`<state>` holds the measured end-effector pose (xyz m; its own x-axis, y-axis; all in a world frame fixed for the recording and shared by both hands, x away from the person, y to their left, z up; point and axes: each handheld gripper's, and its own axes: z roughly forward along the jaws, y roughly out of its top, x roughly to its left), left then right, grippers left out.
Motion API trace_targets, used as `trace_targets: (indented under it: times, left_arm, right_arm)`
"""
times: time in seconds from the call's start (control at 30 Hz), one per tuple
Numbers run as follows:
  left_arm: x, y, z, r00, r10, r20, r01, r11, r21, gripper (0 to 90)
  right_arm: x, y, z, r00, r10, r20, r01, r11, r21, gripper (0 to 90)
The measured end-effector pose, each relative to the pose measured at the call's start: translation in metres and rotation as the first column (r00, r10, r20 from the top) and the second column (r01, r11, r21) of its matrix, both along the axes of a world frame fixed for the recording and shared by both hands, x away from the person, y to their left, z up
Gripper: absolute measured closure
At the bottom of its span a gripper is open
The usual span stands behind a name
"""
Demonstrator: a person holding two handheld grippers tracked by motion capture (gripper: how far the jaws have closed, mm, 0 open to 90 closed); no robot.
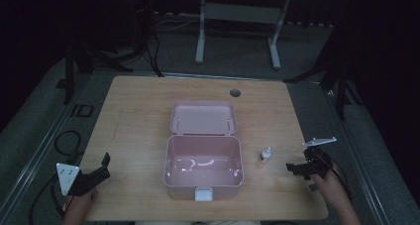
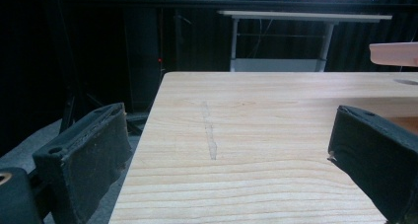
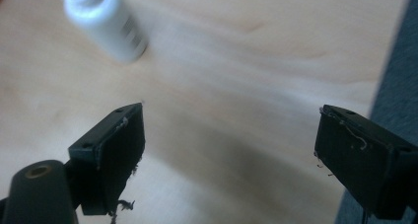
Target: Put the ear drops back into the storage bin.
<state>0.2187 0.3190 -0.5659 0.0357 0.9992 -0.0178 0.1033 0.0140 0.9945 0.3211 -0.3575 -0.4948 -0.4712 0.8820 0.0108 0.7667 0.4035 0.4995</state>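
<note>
Right gripper (image 1: 296,167), jaws spread and empty, sits just short of the small white plastic dropper bottle (image 1: 266,155). Left gripper (image 1: 97,171) likewise agape, holding nothing. Advice: straddle the upright bottle squarely, pinch mid-body, then carry it to the open pink plastic box (image 1: 203,181).

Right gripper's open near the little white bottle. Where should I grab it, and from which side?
Grip the small white bottle around its body below the narrower cap, coming in from its right, where the open right gripper already is. It stands upright with bare table on that side; the pink box crowds its left.
</note>
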Motion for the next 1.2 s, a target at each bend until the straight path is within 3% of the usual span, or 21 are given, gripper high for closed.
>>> trace_targets:
  times: [0.03, 0.07, 0.13, 0.2, 0.23, 0.27, 0.3, 0.37, 0.43, 0.5, 0.53, 0.57, 0.67, 0.7, 0.73, 0.8, 0.83, 0.93, 1.0, 1.03, 1.2]
  left_arm:
    - [0.000, 0.000, 0.000, 1.0000, 0.000, 0.000, 0.000, 1.0000, 0.001, 2.4]
    - [0.000, 0.000, 0.000, 1.0000, 0.000, 0.000, 0.000, 1.0000, 0.001, 2.4]
    - [0.000, 0.000, 0.000, 1.0000, 0.000, 0.000, 0.000, 1.0000, 0.001, 2.4]
    - [0.000, 0.000, 0.000, 1.0000, 0.000, -0.001, 0.000, 1.0000, -0.002, 2.4]
    - [0.000, 0.000, 0.000, 1.0000, 0.001, -0.001, -0.001, 1.0000, -0.002, 2.4]
    - [0.000, 0.000, 0.000, 1.0000, 0.001, -0.002, -0.001, 1.0000, -0.003, 2.4]
    - [0.000, 0.000, 0.000, 1.0000, 0.001, -0.002, -0.001, 1.0000, -0.002, 2.4]
    - [0.000, 0.000, 0.000, 1.0000, 0.001, -0.001, -0.001, 1.0000, -0.002, 2.4]
    - [0.000, 0.000, 0.000, 1.0000, 0.001, 0.000, -0.001, 1.0000, -0.001, 2.4]
    - [0.000, 0.000, 0.000, 1.0000, -0.001, 0.001, 0.001, 1.0000, -0.003, 2.4]
    - [0.000, 0.000, 0.000, 1.0000, 0.000, 0.001, 0.000, 1.0000, -0.004, 2.4]
    - [0.000, 0.000, 0.000, 1.0000, -0.001, 0.000, 0.001, 1.0000, -0.005, 2.4]
    - [0.000, 0.000, 0.000, 1.0000, -0.001, 0.000, 0.001, 1.0000, -0.004, 2.4]
    - [0.000, 0.000, 0.000, 1.0000, -0.001, 0.000, 0.001, 1.0000, -0.004, 2.4]
    - [0.000, 0.000, 0.000, 1.0000, -0.001, 0.000, 0.001, 1.0000, -0.003, 2.4]
    - [0.000, 0.000, 0.000, 1.0000, -0.001, 0.001, 0.001, 1.0000, -0.003, 2.4]
    - [0.000, 0.000, 0.000, 1.0000, -0.001, 0.002, 0.001, 1.0000, -0.002, 2.4]
    - [0.000, 0.000, 0.000, 1.0000, -0.001, 0.001, 0.001, 1.0000, -0.003, 2.4]
    - [0.000, 0.000, 0.000, 1.0000, 0.000, 0.002, 0.000, 1.0000, -0.001, 2.4]
    - [0.000, 0.000, 0.000, 1.0000, 0.000, 0.002, 0.000, 1.0000, -0.001, 2.4]
    - [0.000, 0.000, 0.000, 1.0000, 0.000, 0.002, 0.000, 1.0000, -0.002, 2.4]
  right_arm:
    - [0.000, 0.002, 0.000, 0.9993, 0.020, -0.030, -0.021, 1.000, -0.015, 11.4]
    - [-0.001, 0.006, -0.002, 0.9938, 0.061, -0.093, -0.066, 0.997, -0.045, 11.4]
    - [-0.001, 0.008, -0.003, 0.9898, 0.072, -0.123, -0.080, 0.995, -0.058, 11.4]
    - [-0.001, 0.012, -0.005, 0.9786, 0.103, -0.178, -0.122, 0.987, -0.102, 11.4]
    - [-0.001, 0.016, -0.006, 0.9676, 0.118, -0.223, -0.151, 0.978, -0.141, 11.4]
    - [-0.001, 0.016, -0.006, 0.9676, 0.118, -0.223, -0.151, 0.978, -0.141, 11.4]
    - [-0.001, 0.020, -0.006, 0.9567, 0.130, -0.260, -0.177, 0.970, -0.166, 11.4]
    - [-0.001, 0.022, -0.006, 0.9527, 0.133, -0.273, -0.184, 0.968, -0.171, 11.5]
    - [0.000, 0.024, -0.005, 0.9465, 0.143, -0.289, -0.205, 0.959, -0.197, 12.7]
    - [0.000, 0.027, -0.004, 0.9346, 0.167, -0.314, -0.239, 0.949, -0.207, 12.8]
    - [-0.001, 0.031, -0.003, 0.9123, 0.203, -0.356, -0.292, 0.932, -0.217, 13.0]
    - [-0.001, 0.031, -0.003, 0.9123, 0.203, -0.356, -0.292, 0.932, -0.217, 13.0]
    - [-0.004, 0.038, -0.002, 0.8670, 0.254, -0.429, -0.376, 0.898, -0.229, 13.7]
    - [-0.006, 0.042, -0.002, 0.8308, 0.263, -0.491, -0.410, 0.886, -0.219, 14.4]
    - [-0.006, 0.042, -0.002, 0.8308, 0.263, -0.491, -0.410, 0.886, -0.219, 14.4]
    - [-0.007, 0.045, -0.002, 0.8119, 0.265, -0.520, -0.432, 0.873, -0.228, 15.1]
    - [-0.006, 0.046, -0.001, 0.8066, 0.262, -0.530, -0.433, 0.872, -0.228, 15.1]
    - [-0.001, 0.047, 0.002, 0.8119, 0.254, -0.526, -0.425, 0.874, -0.235, 15.1]
    - [0.003, 0.047, 0.003, 0.8110, 0.253, -0.528, -0.424, 0.876, -0.232, 15.7]
    - [0.005, 0.049, 0.005, 0.8060, 0.260, -0.532, -0.433, 0.871, -0.231, 17.0]
    - [0.013, 0.052, 0.005, 0.8061, 0.248, -0.537, -0.427, 0.872, -0.238, 18.1]
